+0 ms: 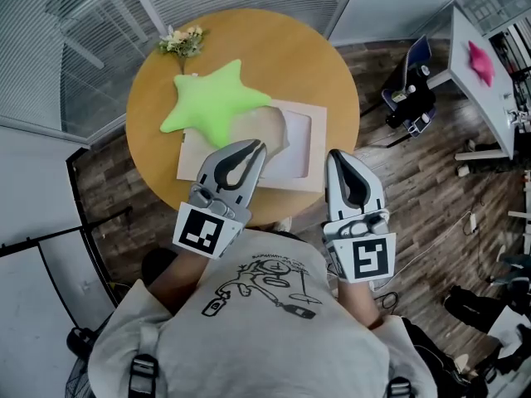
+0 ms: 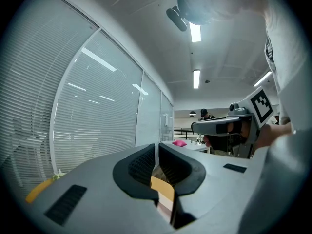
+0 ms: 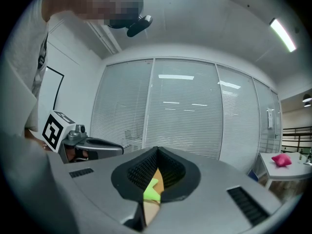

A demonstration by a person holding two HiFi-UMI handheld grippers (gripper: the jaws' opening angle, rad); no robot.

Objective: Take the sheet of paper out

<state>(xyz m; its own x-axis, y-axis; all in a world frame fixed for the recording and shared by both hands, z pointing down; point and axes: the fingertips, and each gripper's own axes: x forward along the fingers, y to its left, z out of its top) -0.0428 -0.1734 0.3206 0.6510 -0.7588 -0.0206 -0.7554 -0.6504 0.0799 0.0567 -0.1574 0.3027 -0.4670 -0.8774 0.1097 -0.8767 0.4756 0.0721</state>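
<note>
Left gripper (image 1: pixel 254 148): fingers a thin slit apart, nothing gripped, tips over the near edge of a flat tan cardboard envelope (image 1: pixel 319 152). Right gripper (image 1: pixel 338 156): fingers closed together, empty, tips just right of the envelope, near the rim of the round wooden table (image 1: pixel 307 56); open floor lies to the right of the right gripper.

White sheet of paper (image 1: pixel 299 143) lies flat inside the envelope, between both sets of tips and slightly ahead, only partly exposed.

Ahead of the left fingers, a lime-green star-shaped plush (image 1: pixel 211 102) hides the envelope's far left corner.

pale sheet of paper (image 1: pixel 294 152), flat inside tan frame (image 1: pixel 318 143), on round table (image 1: pixel 274 48)
</note>
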